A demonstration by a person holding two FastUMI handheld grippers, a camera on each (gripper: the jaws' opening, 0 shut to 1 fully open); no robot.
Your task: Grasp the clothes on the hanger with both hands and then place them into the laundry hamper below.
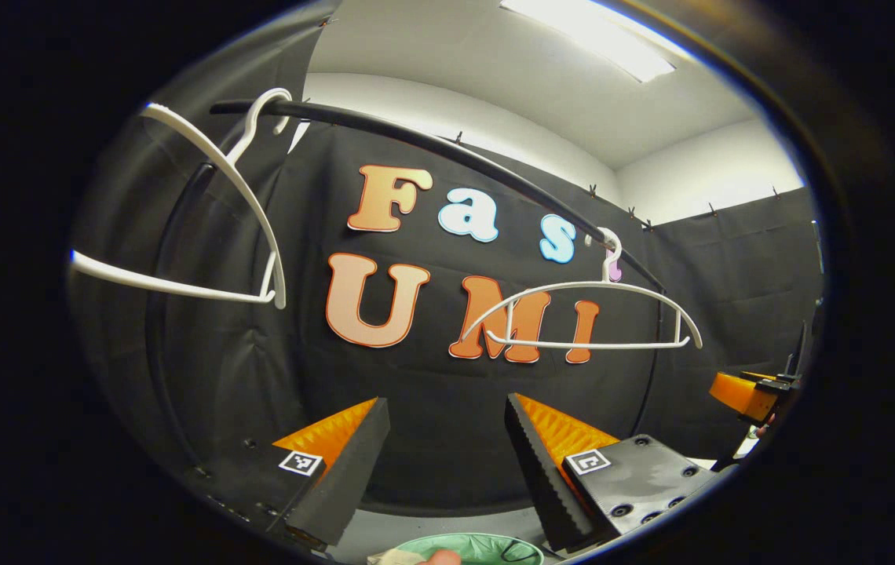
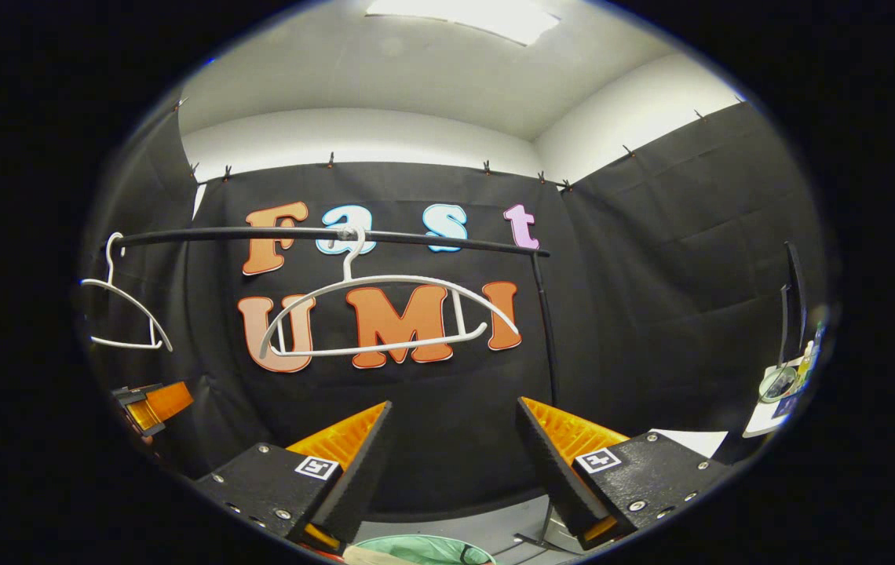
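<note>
Two white plastic hangers hang bare on the black rail (image 1: pixel 432 145): a near one (image 1: pixel 212 204) at the left and a far one (image 1: pixel 585 314) at the right. In the right gripper view the bare hangers (image 2: pixel 381 314) (image 2: pixel 122 314) hang on the same rail (image 2: pixel 322 233). My left gripper (image 1: pixel 446 404) is open with nothing between its fingers, and so is my right gripper (image 2: pixel 454 405). Below each, the pale green rim of the hamper (image 1: pixel 479 543) (image 2: pixel 424 545) shows, with a bit of light cloth (image 1: pixel 396 557) (image 2: pixel 369 555) at its edge.
The rail's upright post (image 2: pixel 546 329) stands right of centre. A small white table (image 2: pixel 769 408) with a few items is at the far right. The other gripper shows at the right edge (image 1: pixel 754 396) and at the left edge (image 2: pixel 153 404).
</note>
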